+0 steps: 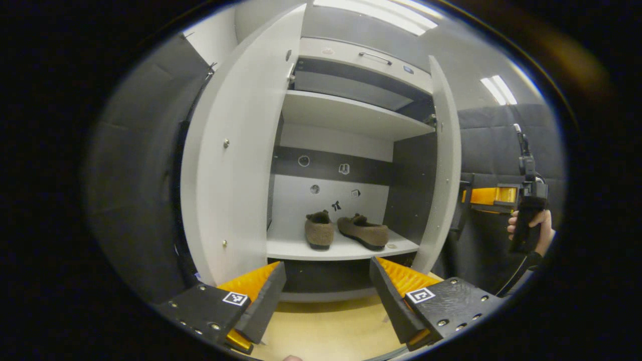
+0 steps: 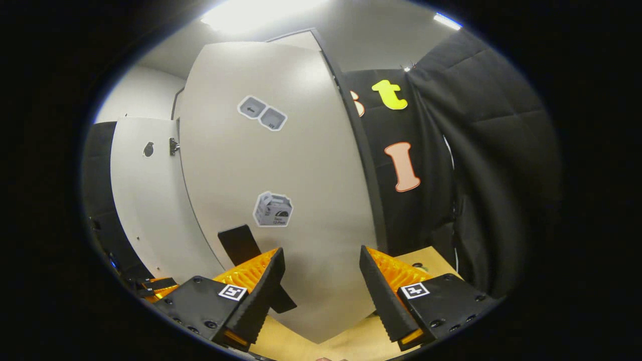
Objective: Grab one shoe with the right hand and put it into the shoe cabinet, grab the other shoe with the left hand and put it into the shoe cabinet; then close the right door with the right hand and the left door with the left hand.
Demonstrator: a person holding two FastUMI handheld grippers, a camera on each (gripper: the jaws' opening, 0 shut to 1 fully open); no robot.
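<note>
**Both shoes on the shelf, both doors open**

Left gripper view looks straight into the shoe cabinet: two brown shoes side by side on the lower shelf, the left shoe toe-out, the right shoe angled across beside it, the two close but apart. The left door stands wide open, the right door edge-on. The left gripper sits in front of the cabinet, jaws spread, nothing between them. Off to the right, a hand grips the handle of the right gripper, beyond the right door.

Right gripper view gives the other side: the right gripper faces the outer face of the right door, stickers on it, jaws parted and empty, close to the panel. Contact, I cannot tell. The left door shows farther off.
</note>
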